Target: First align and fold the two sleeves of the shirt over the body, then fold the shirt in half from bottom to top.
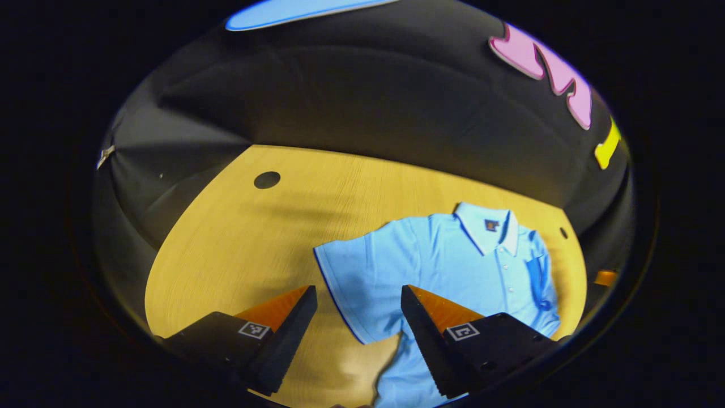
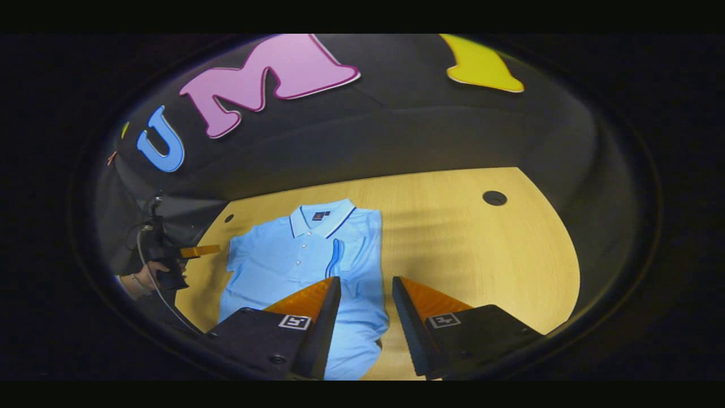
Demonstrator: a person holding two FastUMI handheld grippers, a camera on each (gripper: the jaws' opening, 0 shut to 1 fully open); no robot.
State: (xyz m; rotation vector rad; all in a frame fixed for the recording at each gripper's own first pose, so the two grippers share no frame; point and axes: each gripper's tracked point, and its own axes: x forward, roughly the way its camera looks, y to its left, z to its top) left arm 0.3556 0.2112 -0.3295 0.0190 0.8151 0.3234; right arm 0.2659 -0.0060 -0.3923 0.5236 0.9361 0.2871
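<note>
Though spread flat, shirt (image 1: 453, 266) hem cut off by left tool (image 1: 358, 306).

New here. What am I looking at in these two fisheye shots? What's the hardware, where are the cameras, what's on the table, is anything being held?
No robot arm here: a person holds a two-finger tool in each hand, and a fisheye camera rides on each one, looking forward along its fingers.

In the left gripper view, the left tool shows at the bottom, fingers apart, with nothing between them. In the right gripper view, the right tool is likewise open and empty. That view also shows the other tool farther off at the left edge, held in a hand.

On the wooden table lies a light blue polo shirt, face up, collar toward the far wall. One sleeve is already folded over the body; the other sleeve is spread out flat.

Nothing is held right now.
</note>
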